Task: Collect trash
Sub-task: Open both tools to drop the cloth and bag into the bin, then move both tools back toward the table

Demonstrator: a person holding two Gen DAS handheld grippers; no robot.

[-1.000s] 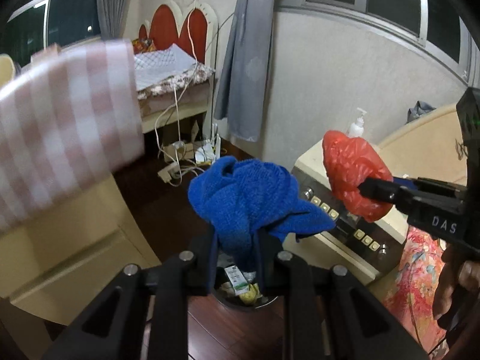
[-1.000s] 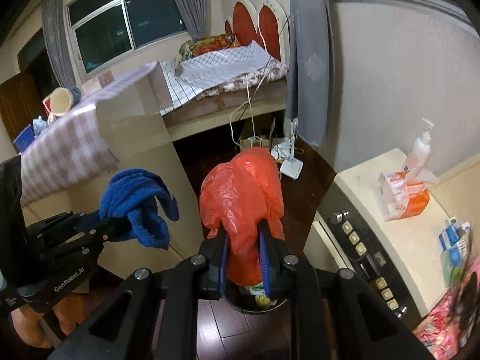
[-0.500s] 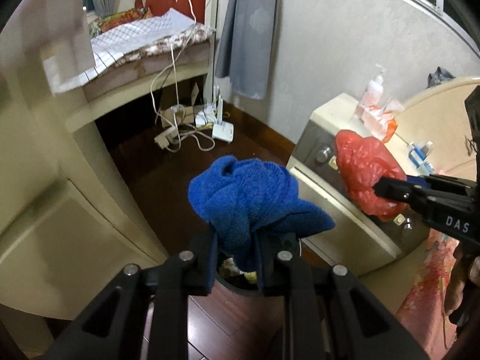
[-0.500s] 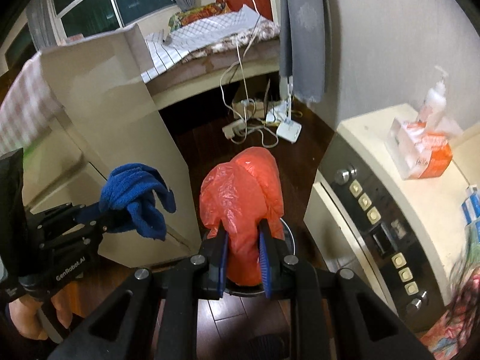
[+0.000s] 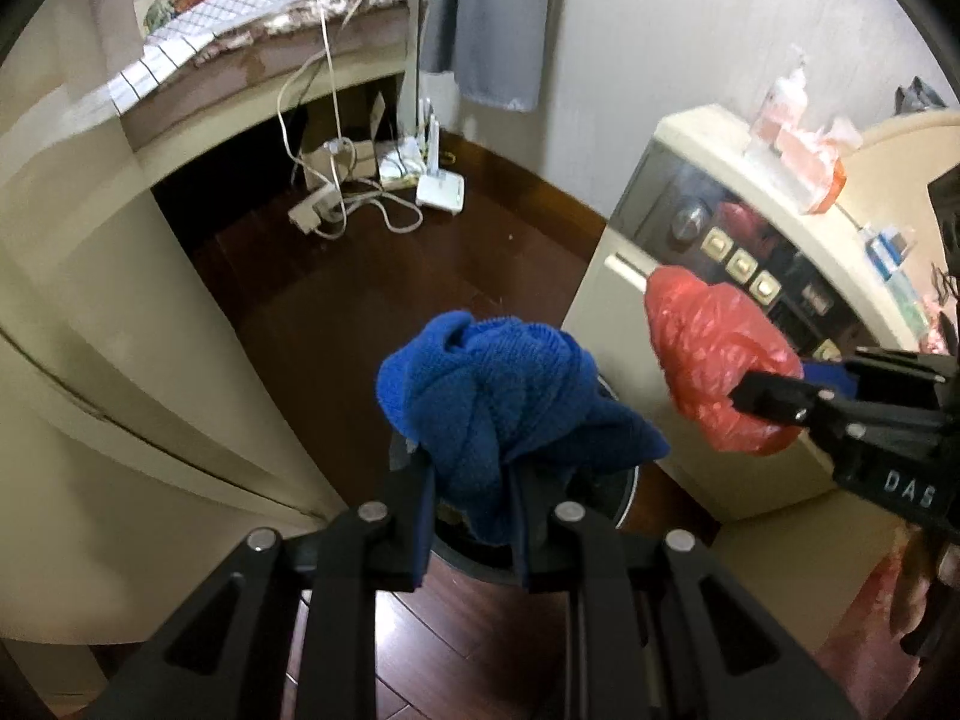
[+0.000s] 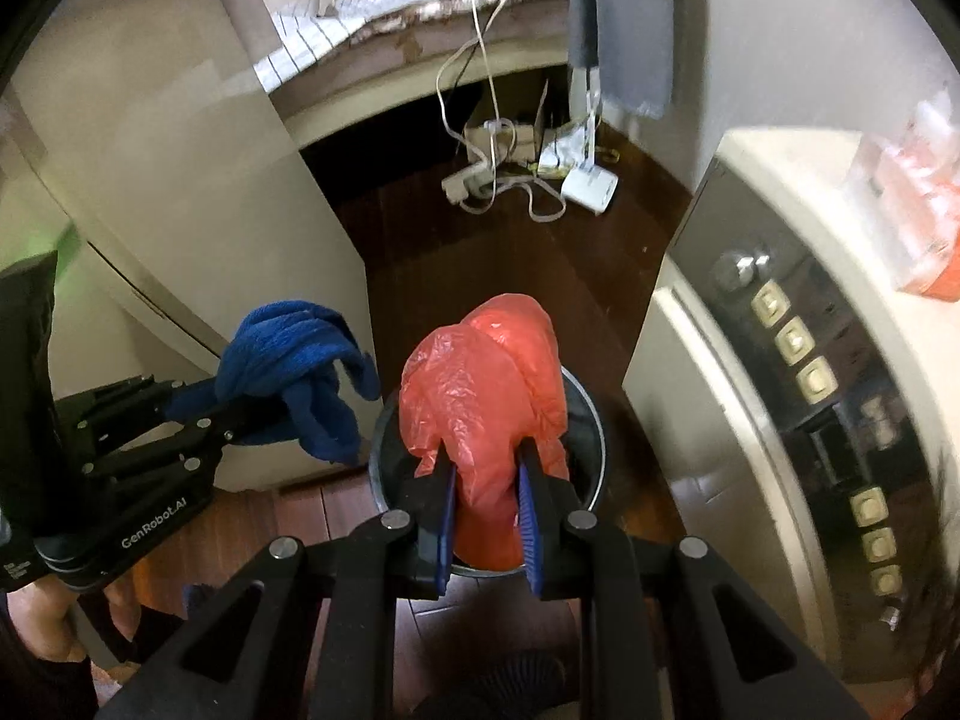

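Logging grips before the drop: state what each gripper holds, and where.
Left gripper pinches the blue towel by its bunched lower folds. Right gripper pinches the red plastic bag near its lower end.

Clamped between the left gripper's (image 5: 471, 501) matt black plastic fingers is a blue cloth (image 5: 504, 396) of thick, looped terry weave, rough and dull; the right gripper (image 6: 485, 501), of the same matt black plastic with blue ribbed pads, pinches a red bag (image 6: 486, 384) of thin, crinkled, slightly shiny plastic film. Directly below both tools stands a bin (image 6: 591, 420) with a smooth, bright metal rim, on a floor (image 5: 384, 288) of dark, glossy wood boards. To the right of the right gripper a cabinet (image 6: 666, 396) shows smooth cream paint and a mirror-glossy dark panel with brass-coloured buttons.
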